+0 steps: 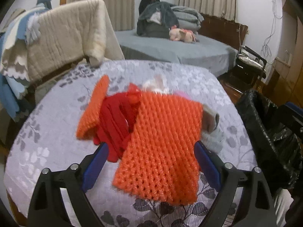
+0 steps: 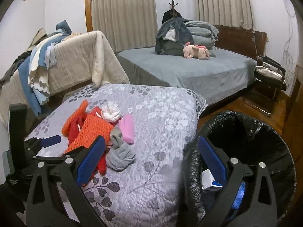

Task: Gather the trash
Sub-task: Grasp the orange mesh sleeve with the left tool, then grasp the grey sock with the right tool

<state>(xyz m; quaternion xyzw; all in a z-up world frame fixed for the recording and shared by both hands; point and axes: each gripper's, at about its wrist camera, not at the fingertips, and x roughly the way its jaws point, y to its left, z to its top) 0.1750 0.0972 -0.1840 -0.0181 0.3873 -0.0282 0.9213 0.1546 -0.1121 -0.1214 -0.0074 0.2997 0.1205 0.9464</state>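
While the left gripper (image 1: 151, 157) is hanging with its jaws spread wide on either side of an orange foam fruit net (image 1: 161, 143), nothing is being pinched yet. That net is lying on the floral-covered table (image 1: 47, 151), draped over red netting (image 1: 115, 121) at its nine o'clock, with a grey sock (image 2: 120, 154) at its three o'clock and a pink pouch (image 2: 127, 127) and white crumpled tissue (image 2: 110, 113) toward twelve. At the table's three o'clock the right gripper (image 2: 151, 162), jaws also parted and empty, is straddling the rim of the black-lined trash bin (image 2: 265, 132), where a small white box (image 2: 208, 181) is already lying. Judging by the net's loose weave, closing low and centred is looking wiser than nipping an edge
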